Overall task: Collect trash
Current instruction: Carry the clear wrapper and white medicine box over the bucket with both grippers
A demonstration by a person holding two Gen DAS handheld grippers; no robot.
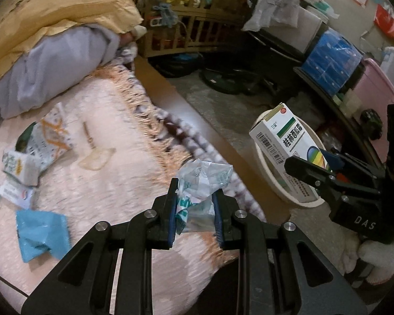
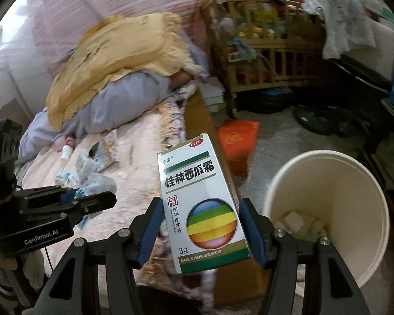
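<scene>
Cluttered bedroom, with a pale pink fuzzy blanket (image 1: 97, 157) spread over the bed and a grey floor beyond its wooden edge. From the left wrist view, the left gripper (image 1: 194, 210) is clenched on a crumpled clear plastic wrapper (image 1: 201, 183) printed in green, the blue pads pressing it from both sides above the fringed edge of the blanket. At three o'clock from it the right gripper (image 1: 325, 162) grips a white medicine box (image 1: 289, 141), held over a white bin (image 1: 281, 191) that stands on the floor just beside the bed. In the right wrist view the right gripper (image 2: 201, 225) has its pads against the long sides of that medicine box (image 2: 201, 204), which is tilted slightly, its top towards twelve o'clock. At three o'clock from the box the white bin (image 2: 354, 210) shows white scraps lying in its bottom. More trash is left on the blanket at nine to ten o'clock in the left view: a blue wrapper (image 1: 40, 232), a small white carton (image 1: 19, 166) and a torn printed packet (image 1: 52, 136); other small pieces near them are too blurred to name. Farther off at eleven o'clock lies a yellow pillow (image 1: 57, 8) on grey bedding (image 1: 55, 63), and at one o'clock a wooden crib (image 1: 186, 15).
</scene>
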